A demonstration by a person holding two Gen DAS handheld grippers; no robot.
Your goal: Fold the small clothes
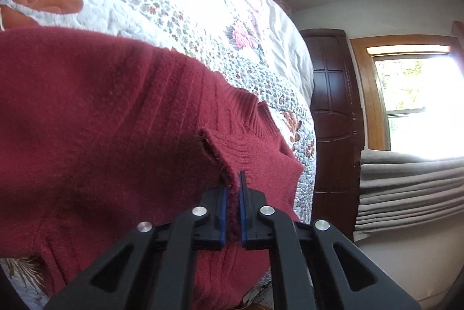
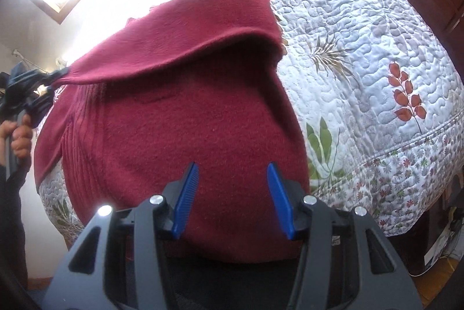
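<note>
A dark red knitted sweater [image 1: 95, 121] lies spread on a floral quilted bed. In the left wrist view my left gripper [image 1: 233, 179] is shut on the sweater's ribbed edge, with the fabric pinched between the blue pads [image 1: 222, 211]. The right wrist view shows the same sweater [image 2: 185, 118] with its far part lifted and folded over toward me. There the left gripper [image 2: 56, 77] holds that lifted corner at the far left. My right gripper [image 2: 233, 166] stands open above the sweater's near part, with nothing between its blue fingers [image 2: 187, 194].
The quilt [image 2: 362, 83] covers the bed and drops off at the right edge. A dark wooden headboard [image 1: 333, 112] and a window [image 1: 417, 101] with folded grey blinds stand beyond the bed. A person's hand [image 2: 18, 135] grips the left tool's handle.
</note>
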